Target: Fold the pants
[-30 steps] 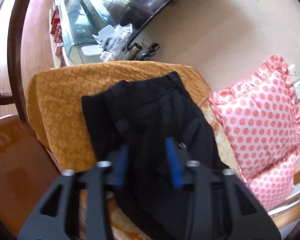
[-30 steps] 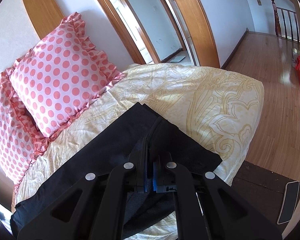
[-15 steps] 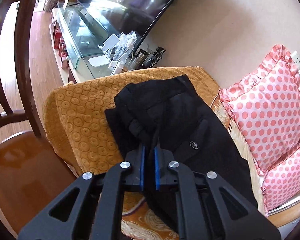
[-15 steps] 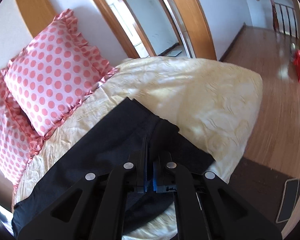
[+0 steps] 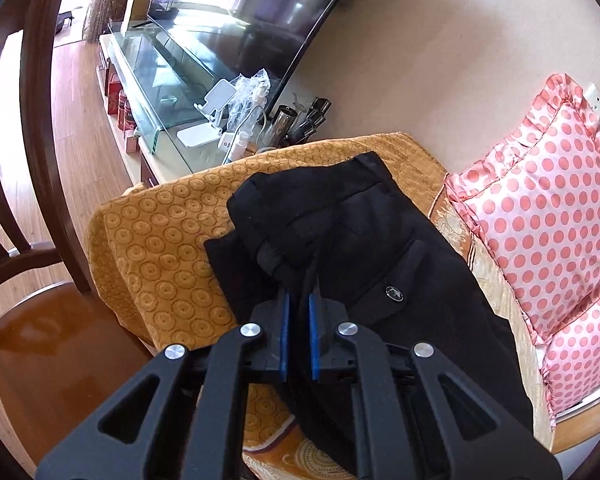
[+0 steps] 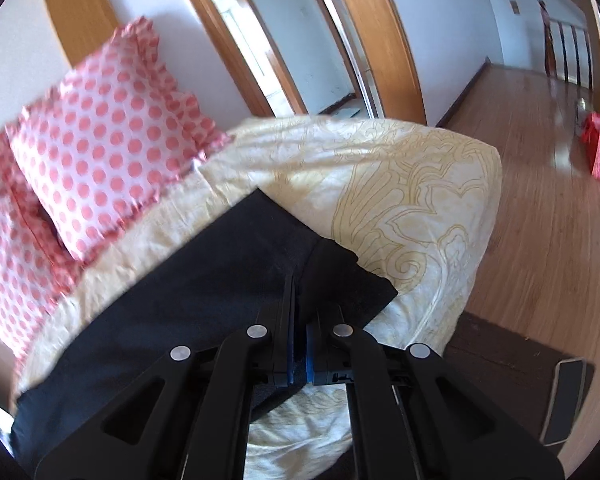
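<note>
Black pants (image 5: 352, 240) lie lengthwise on a sofa, waist end on an orange patterned cover (image 5: 160, 240). My left gripper (image 5: 299, 300) is shut on a pinch of the pants near the waistband and back pocket. In the right wrist view the leg end of the pants (image 6: 228, 280) lies on a cream patterned cover (image 6: 400, 184). My right gripper (image 6: 300, 292) is shut on the pants' cloth near the hems, which lift into a ridge between the fingers.
Pink polka-dot pillows (image 5: 548, 232) lean on the wall behind the pants and also show in the right wrist view (image 6: 100, 140). A dark wooden chair (image 5: 40, 160) stands left. A glass TV cabinet (image 5: 160, 80) with small items is beyond. Wooden floor (image 6: 540, 220) lies right.
My left gripper went from open to shut on the waist cloth and lifted it. The right gripper stayed shut on the leg end and shifted slightly, raising the hems.
</note>
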Demonstrator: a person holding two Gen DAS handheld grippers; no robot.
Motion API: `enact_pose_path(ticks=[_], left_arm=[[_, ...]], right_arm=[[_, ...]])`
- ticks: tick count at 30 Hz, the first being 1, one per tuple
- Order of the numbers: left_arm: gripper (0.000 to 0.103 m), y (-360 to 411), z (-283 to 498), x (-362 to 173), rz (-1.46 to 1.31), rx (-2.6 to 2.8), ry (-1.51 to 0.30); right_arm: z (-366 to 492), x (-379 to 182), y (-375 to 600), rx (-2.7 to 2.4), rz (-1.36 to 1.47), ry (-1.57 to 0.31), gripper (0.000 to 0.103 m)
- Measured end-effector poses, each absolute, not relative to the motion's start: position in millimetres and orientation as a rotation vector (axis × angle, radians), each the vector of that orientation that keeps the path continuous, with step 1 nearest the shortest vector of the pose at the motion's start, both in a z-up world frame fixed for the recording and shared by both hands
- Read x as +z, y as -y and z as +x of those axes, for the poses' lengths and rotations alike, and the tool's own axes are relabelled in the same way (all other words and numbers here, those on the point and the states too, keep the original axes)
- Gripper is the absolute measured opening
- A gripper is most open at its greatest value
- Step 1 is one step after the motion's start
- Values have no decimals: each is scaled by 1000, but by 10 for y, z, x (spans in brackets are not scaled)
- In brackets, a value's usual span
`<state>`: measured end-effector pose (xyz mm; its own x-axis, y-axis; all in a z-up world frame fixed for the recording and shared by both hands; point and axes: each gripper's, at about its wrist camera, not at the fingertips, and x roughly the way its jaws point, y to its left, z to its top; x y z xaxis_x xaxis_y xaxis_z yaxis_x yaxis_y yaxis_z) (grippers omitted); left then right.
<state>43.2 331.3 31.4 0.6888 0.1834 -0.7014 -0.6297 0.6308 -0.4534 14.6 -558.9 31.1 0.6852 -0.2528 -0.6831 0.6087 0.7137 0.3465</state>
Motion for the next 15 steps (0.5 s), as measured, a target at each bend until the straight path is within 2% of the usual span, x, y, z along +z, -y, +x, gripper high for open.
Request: enact_pose_path(ticks=[2, 5, 8, 9, 10, 14, 15], left_arm=[[8, -3308, 470, 293, -737, 512, -667], [14, -3296, 442, 308, -721, 508, -671], [30, -3319, 338, 348, -738, 520, -658], [41, -3308, 294, 377, -726, 537, -644], [50, -3273, 241, 422, -699, 572, -629], [56, -3007, 109, 606, -578, 577, -576], [61, -2889, 105, 650, -542, 555, -568]], right_arm=[[120, 284, 5596, -509, 605, -648, 4], [31, 317, 5618, -519, 614, -648, 12], [-79, 452, 5595, -606, 558, -627, 30], [-106, 511, 5573, -630, 529, -614, 39], [-114, 610, 5510, -647, 477, -592, 40], [186, 973, 5028, -479, 300, -555, 40], [337, 1043, 4853, -380, 274, -564, 40]])
